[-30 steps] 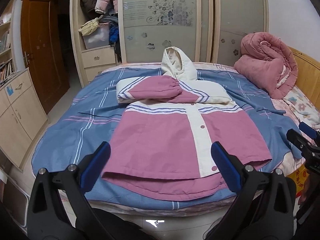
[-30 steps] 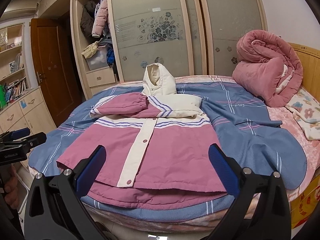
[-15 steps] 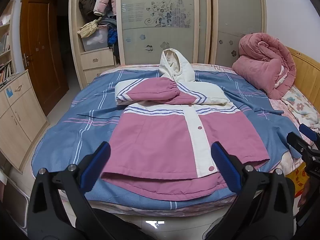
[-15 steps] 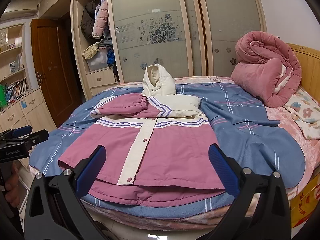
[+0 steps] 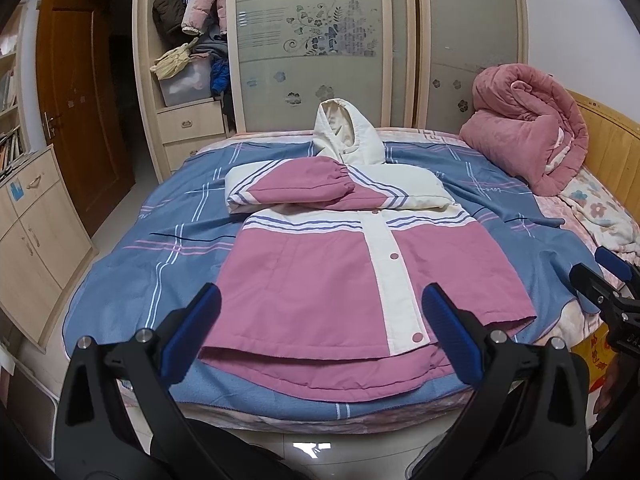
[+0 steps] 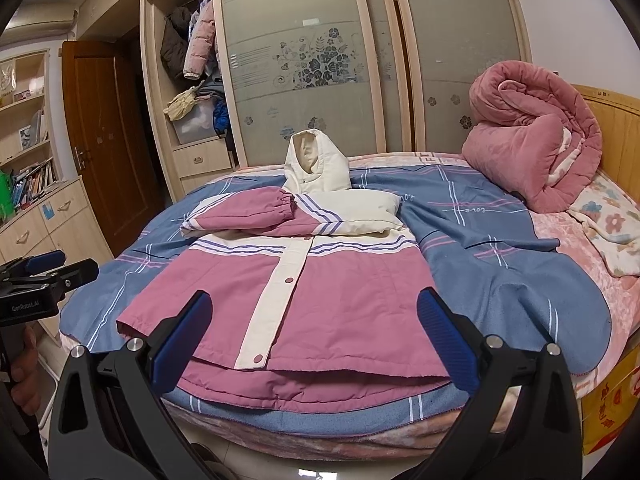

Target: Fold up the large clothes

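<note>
The pink and cream hooded jacket (image 5: 340,264) lies flat, front up, on the bed (image 5: 132,280), both sleeves folded across the chest and the hood toward the wardrobe (image 5: 320,40). The left gripper (image 5: 320,332) hangs above the hem, fingers spread wide, holding nothing. The right gripper (image 6: 312,336) is likewise spread and empty over the hem. A blue striped blanket (image 6: 500,248) covers the bed; a rolled pink quilt (image 6: 532,152) sits by the headboard. The right wrist view alone shows a hand (image 6: 24,376) on the left gripper's handle and a bookshelf (image 6: 28,152).
</note>
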A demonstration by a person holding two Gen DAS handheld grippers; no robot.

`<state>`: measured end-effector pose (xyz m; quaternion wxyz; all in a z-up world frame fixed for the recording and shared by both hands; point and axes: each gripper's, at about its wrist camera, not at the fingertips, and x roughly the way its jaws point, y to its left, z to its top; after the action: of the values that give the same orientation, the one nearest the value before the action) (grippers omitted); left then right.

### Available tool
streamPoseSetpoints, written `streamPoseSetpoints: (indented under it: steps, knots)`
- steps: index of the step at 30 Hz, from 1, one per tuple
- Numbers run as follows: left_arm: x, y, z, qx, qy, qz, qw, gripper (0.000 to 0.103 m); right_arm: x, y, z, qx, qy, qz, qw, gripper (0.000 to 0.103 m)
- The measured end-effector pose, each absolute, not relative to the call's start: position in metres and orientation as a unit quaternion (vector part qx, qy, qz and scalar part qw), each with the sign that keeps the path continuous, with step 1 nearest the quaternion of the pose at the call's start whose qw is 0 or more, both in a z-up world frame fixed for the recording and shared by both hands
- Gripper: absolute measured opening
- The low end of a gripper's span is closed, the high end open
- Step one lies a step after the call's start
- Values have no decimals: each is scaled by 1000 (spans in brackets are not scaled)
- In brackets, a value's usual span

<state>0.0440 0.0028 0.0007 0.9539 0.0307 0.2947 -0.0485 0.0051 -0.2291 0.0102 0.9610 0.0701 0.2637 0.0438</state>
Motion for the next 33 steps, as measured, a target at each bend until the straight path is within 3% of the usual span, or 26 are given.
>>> streamPoseSetpoints:
  steps: [33]
  knots:
    - [51,-3,-5,29,301,-66,951,101,14,-235,9,78,272,49,958,102]
